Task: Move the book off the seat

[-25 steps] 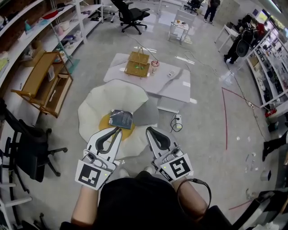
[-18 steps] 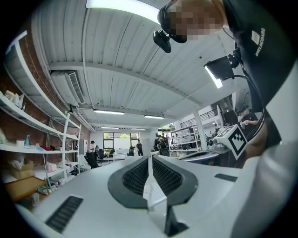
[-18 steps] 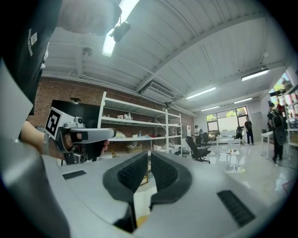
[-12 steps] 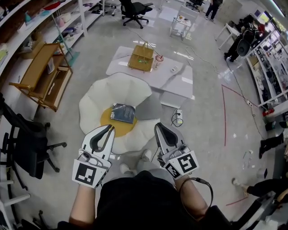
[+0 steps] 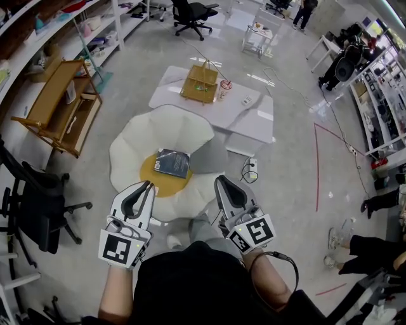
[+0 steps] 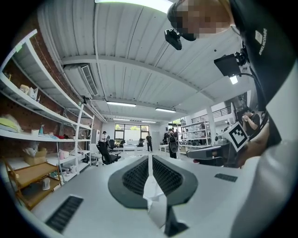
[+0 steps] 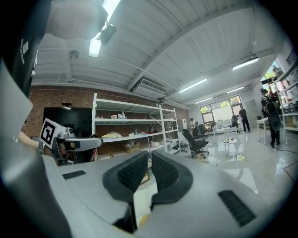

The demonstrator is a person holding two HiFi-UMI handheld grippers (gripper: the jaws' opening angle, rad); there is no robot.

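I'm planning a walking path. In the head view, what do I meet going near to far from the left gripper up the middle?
Left gripper → book → basket → black office chair

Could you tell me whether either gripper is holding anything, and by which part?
Nothing is held. The left gripper and right gripper are both shut and empty; the book lies untouched on the seat.
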